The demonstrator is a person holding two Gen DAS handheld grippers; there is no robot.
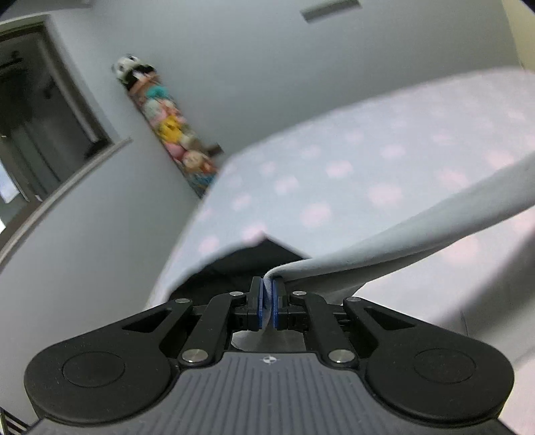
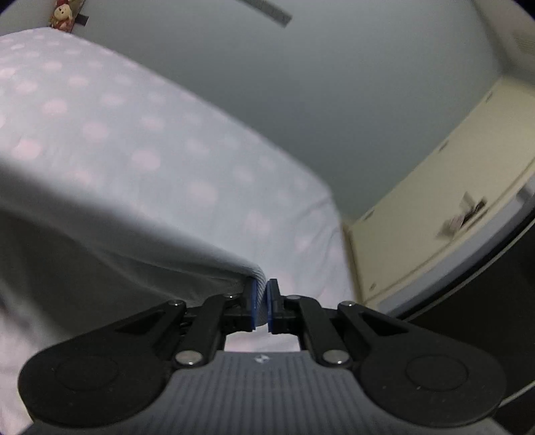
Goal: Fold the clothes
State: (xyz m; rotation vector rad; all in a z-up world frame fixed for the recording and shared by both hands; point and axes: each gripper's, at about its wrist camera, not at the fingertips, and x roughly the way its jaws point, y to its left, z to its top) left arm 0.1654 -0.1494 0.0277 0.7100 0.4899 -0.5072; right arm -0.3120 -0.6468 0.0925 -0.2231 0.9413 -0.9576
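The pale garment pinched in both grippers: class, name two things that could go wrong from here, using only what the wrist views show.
1. The left gripper and right gripper each pinch only a thin edge of the garment, so it might slip out.
2. The cloth sags between them over the spotted sheet, so the fold may land uneven.

- A row of stuffed toys [image 1: 167,127] is seen hung in a strip along the grey wall [image 1: 267,83], blurred.
- A dark doorway [image 1: 40,117] with a grey frame is seen at the left.
- A bed sheet with pink dots [image 2: 117,134] is spread across both views.
- A cream cabinet [image 2: 434,207] is seen at the right, with small papers [image 2: 463,214] stuck on it.
- A doll [image 2: 63,15] is seen at the top left.
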